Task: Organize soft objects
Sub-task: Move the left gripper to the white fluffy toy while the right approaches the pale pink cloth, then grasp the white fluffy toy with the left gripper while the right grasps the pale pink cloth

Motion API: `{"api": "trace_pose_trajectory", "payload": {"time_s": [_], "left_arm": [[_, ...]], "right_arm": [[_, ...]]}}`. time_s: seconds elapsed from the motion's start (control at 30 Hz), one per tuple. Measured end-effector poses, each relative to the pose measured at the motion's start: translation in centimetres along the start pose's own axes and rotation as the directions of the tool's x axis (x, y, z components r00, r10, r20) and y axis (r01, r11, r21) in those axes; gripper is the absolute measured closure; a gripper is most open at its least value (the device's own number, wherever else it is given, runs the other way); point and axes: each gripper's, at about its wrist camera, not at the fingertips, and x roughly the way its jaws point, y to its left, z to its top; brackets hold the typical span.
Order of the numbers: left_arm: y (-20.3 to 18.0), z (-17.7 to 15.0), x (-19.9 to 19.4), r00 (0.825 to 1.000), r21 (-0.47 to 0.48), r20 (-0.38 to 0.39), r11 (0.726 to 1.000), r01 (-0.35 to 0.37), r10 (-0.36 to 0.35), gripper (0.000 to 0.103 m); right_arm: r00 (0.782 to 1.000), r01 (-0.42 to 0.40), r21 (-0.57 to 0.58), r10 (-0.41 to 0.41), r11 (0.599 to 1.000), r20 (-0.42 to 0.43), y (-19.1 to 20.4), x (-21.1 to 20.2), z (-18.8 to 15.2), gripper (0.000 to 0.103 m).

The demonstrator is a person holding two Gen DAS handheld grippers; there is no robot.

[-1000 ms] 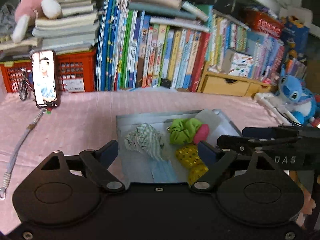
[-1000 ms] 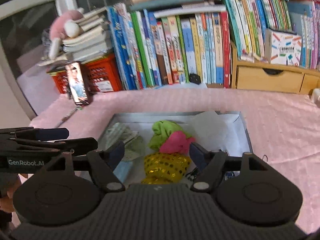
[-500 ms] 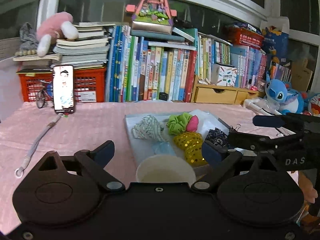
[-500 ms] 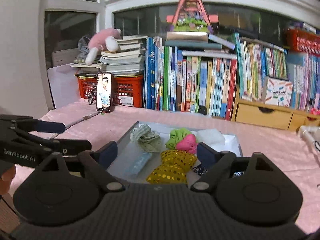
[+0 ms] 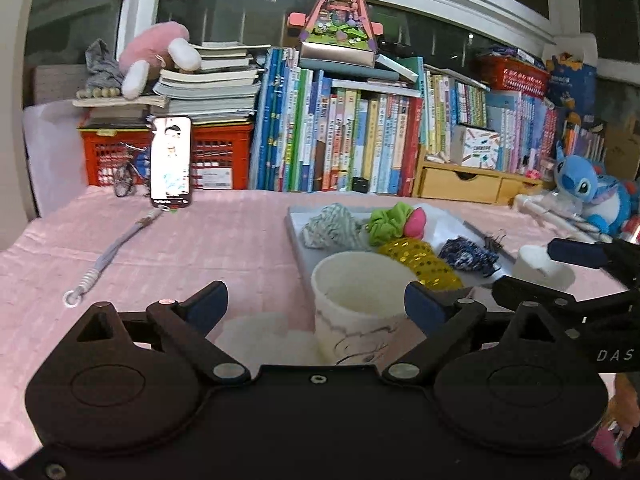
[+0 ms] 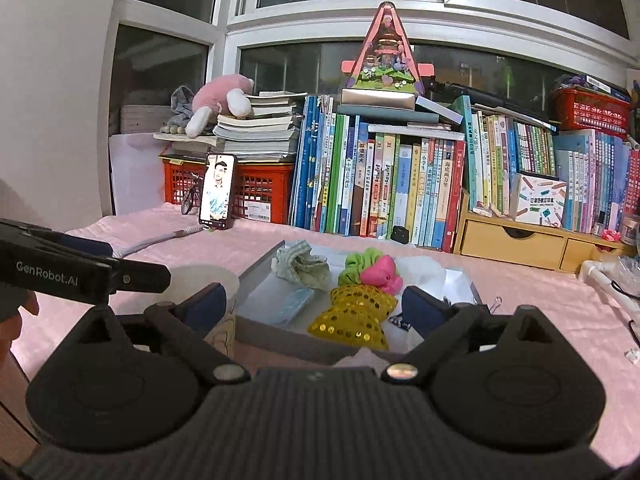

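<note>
The left gripper [image 5: 316, 300] spreads its fingers wide, empty, a white cup [image 5: 360, 304] standing between them untouched. The right gripper [image 6: 312, 304] is opening its fingers, nothing gripped. Beyond, on the pink tabletop [image 5: 200, 240], a grey tray [image 6: 256, 276] holds the yellow sequined bow [image 6: 352, 316], green scrunchie [image 5: 388, 224] and checked cloth [image 6: 300, 264].

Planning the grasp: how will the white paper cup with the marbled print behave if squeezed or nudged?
The white paper cup looks empty, so probably light and easy to tip. Its thin open rim would likely buckle under a hard squeeze. It stands upright between the left gripper's wide jaws, untouched.
</note>
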Motion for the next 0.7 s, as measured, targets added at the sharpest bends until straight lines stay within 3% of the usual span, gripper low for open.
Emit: {"api": "trace_pose_trajectory", "payload": {"time_s": [0.5,0.7], "left_arm": [[0.4,-3.0,1.0,0.997,-0.014,-0.057,0.998,-0.058,0.057,0.007],[0.4,-3.6,1.9,0.994,-0.021,-0.082,0.997,-0.074,0.072,0.007]], "right_arm": [[0.998,0.041,0.002,-0.041,0.999,-0.046,0.8,-0.2,-3.9,0.004],[0.994,0.053,0.031,-0.050,0.998,-0.099,0.6,0.7,-4.8,0.012]]}}
